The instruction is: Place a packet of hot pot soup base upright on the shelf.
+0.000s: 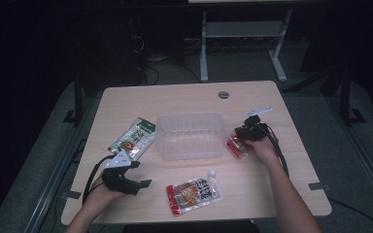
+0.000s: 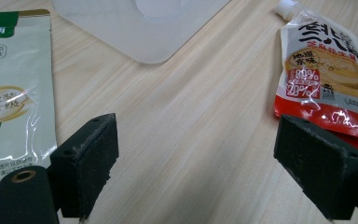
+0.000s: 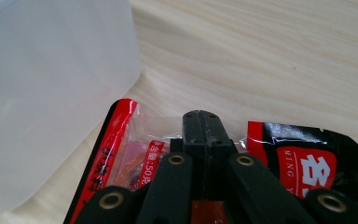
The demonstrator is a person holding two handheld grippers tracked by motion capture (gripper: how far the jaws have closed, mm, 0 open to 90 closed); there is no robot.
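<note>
A red and black snack packet (image 1: 237,147) lies just right of the clear plastic container (image 1: 191,136). My right gripper (image 1: 243,137) is shut on that packet (image 3: 121,154); in the right gripper view the two jaws (image 3: 204,128) meet over its clear top seam, with the packet spread to both sides. My left gripper (image 1: 141,174) rests near the table's front left, open. In the left gripper view its jaws (image 2: 196,168) stand wide apart over bare wood. A red spout pouch (image 2: 324,79) lies just beyond the right jaw and a green and white pouch (image 2: 14,93) beyond the left one.
The container (image 3: 46,93) stands empty at the table's middle, close to the held packet. The green and white pouch (image 1: 133,138) lies left of it and the spout pouch (image 1: 194,194) in front. A grey grommet (image 1: 224,94) sits near the wooden table's (image 1: 184,99) far edge.
</note>
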